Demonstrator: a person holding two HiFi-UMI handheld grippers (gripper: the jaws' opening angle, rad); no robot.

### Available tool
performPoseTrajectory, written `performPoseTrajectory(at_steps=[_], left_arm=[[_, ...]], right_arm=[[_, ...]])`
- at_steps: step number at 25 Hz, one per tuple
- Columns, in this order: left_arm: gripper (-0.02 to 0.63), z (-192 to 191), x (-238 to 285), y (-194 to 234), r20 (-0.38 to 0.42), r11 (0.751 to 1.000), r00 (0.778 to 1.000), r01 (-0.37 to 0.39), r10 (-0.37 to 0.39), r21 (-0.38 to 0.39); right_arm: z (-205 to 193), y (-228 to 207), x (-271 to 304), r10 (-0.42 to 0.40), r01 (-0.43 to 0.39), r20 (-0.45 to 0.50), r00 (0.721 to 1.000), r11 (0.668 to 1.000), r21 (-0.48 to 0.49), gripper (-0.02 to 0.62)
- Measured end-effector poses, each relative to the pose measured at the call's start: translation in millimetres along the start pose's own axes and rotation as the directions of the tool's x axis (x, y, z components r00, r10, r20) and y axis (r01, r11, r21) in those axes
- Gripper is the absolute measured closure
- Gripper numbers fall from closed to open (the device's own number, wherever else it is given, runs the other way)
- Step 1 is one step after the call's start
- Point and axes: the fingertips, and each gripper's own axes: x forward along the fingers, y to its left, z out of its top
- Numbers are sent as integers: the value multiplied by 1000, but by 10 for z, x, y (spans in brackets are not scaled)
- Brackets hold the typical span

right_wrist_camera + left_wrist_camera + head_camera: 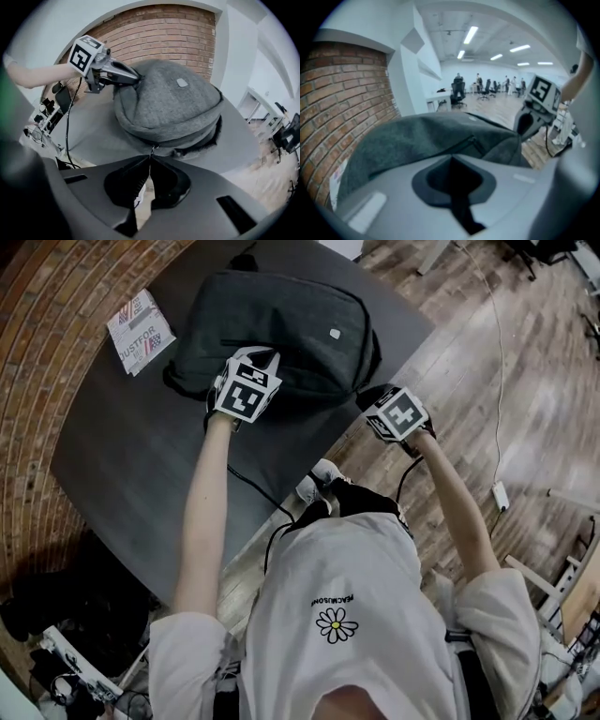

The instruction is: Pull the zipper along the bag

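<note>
Right gripper view: claw [149,159] pinches bag's [173,103] zipper pull [152,149].

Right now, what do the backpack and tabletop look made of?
Backpack: woven fabric, heathered grey, matte. It slumps and creases, and the surface looks fuzzy.
Tabletop: hard, smooth, dark grey matte, perhaps laminate or painted board. It is flat with crisp edges; the core is not visible.

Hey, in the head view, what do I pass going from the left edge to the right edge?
Printed booklet → left gripper → right gripper → white plug block on the floor. The bag overlaps the left gripper, so it is left out.
</note>
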Motion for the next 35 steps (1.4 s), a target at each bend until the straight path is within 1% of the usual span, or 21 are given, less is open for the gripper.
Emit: performPoseTrajectory(at_steps=[3,5,6,8,10,11,12,14,15,16,17,20,22,25,28,32,35], left_arm=[[606,8,1,0,5,1000,1000,-4,4,-4],[606,3,-1,-11,8,1000,1000,-9,9,-4],[606,1,0,-15,10,1000,1000,-10,10,-4],[606,16,3,-13,16,1000,1000,2,-1,-13],[606,54,-61,-9,28,999,998,49,-48,-23],[606,77,-151,3,37,998,997,65,-65,-12],[606,95,-277,49,50,999,997,52,-52,18],[606,58,-548,278,64,994,997,-49,43,96],[606,-15,-647,426,54,988,994,-97,91,119],[606,-110,-708,564,40,984,991,-129,125,123],[606,-208,-733,672,29,984,989,-145,143,108],[606,-378,-690,788,32,989,989,-147,146,27],[606,-390,-640,814,28,989,989,-147,147,17],[606,-383,-622,818,39,992,991,-129,129,-6],[606,-400,-629,816,56,991,989,-133,135,-32],[606,-391,-623,827,79,989,988,-130,135,-68],[607,-375,-613,862,99,987,985,-136,144,-84]], right_arm=[[127,421,130,96,-98,46,994,994,48,588],[258,740,242,139,-142,71,988,989,39,586],[337,860,296,147,-150,86,985,988,34,584],[474,963,388,144,-150,106,984,987,50,586],[511,950,446,136,-145,105,985,986,78,588],[495,938,455,136,-145,103,985,985,89,589],[470,930,453,138,-147,101,985,984,98,589],[448,912,449,135,-145,98,986,985,96,589],[454,902,451,131,-140,96,987,986,89,589],[461,895,454,127,-135,94,988,987,83,589],[462,896,458,123,-131,90,988,988,79,589],[456,915,465,118,-124,77,990,989,76,589],[480,912,469,110,-116,72,991,990,75,589],[505,918,473,86,-91,69,994,993,78,589],[522,944,474,58,-63,75,995,996,61,588],[574,965,455,26,-31,75,997,997,67,588],[636,1028,470,25,-28,68,997,998,55,588]])
